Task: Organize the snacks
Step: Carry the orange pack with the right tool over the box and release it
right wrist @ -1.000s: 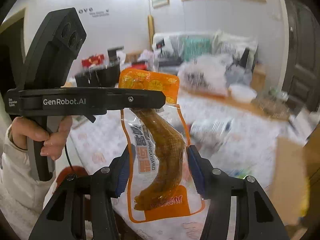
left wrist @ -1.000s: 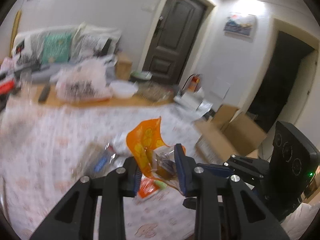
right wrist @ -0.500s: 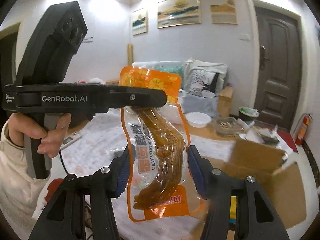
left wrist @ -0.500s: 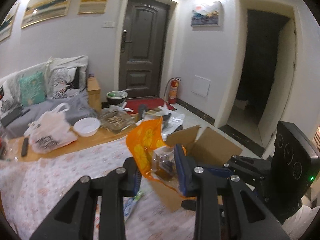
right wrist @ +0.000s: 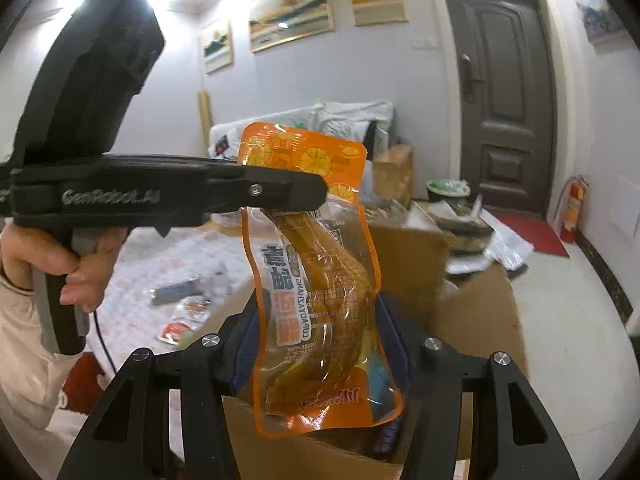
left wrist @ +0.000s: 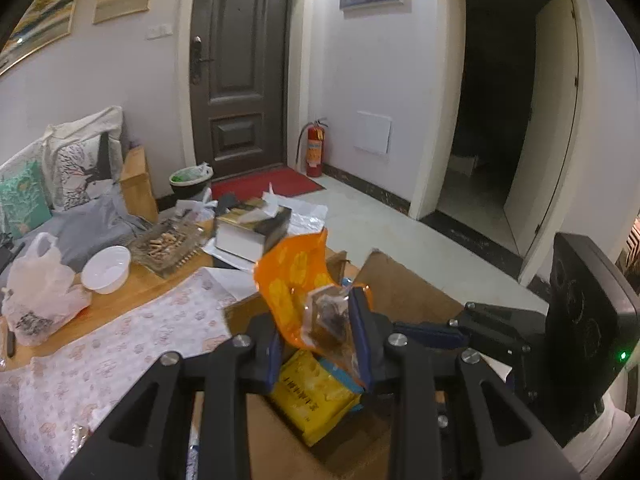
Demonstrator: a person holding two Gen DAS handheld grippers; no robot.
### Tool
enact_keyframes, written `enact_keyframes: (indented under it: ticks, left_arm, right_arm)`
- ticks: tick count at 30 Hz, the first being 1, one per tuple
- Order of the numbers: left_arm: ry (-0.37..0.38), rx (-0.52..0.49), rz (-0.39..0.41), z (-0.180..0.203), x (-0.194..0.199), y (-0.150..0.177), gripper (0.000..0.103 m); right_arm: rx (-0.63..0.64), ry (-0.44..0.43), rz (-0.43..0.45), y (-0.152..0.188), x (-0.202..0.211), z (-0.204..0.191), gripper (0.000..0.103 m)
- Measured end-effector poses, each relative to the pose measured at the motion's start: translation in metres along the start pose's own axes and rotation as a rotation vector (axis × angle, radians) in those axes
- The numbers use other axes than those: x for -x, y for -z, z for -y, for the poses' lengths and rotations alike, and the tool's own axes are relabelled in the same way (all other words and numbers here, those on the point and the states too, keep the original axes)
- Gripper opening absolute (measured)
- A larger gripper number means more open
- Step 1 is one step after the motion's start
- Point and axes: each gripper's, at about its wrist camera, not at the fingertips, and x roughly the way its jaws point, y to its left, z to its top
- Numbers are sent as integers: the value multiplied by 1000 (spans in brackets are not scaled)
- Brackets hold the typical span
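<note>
I see both grippers pinching one orange snack pouch (right wrist: 316,280): left gripper (left wrist: 316,344) high, right gripper (right wrist: 320,344) low, above the cardboard box (left wrist: 404,292).

My left gripper (right wrist: 280,196) reaches in level from the left in the right wrist view, jaws clamped tight on the top of the orange snack pouch (right wrist: 316,280). My left hand (right wrist: 60,256) wraps its handle, pale sleeve at the wrist. My right gripper (right wrist: 320,344) tilts downward, jaws pressing the pouch's lower sides.
</note>
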Motion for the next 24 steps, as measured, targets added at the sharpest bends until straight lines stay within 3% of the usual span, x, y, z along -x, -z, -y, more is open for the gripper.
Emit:
enact_keyframes:
  ticks: [6,15,24]
  left_arm:
    - [1,8,-65,1,-39,9,27]
    - [-31,40,-106,-15,-48,24,27]
    - [-21,10,-167,-8,-62,42,27]
  right_arm:
    - [-10,40,-42,16,-11,16,50]
    - [1,52,-28,14,-24,7,50]
    - [11,67,-76,20,-30,7,50]
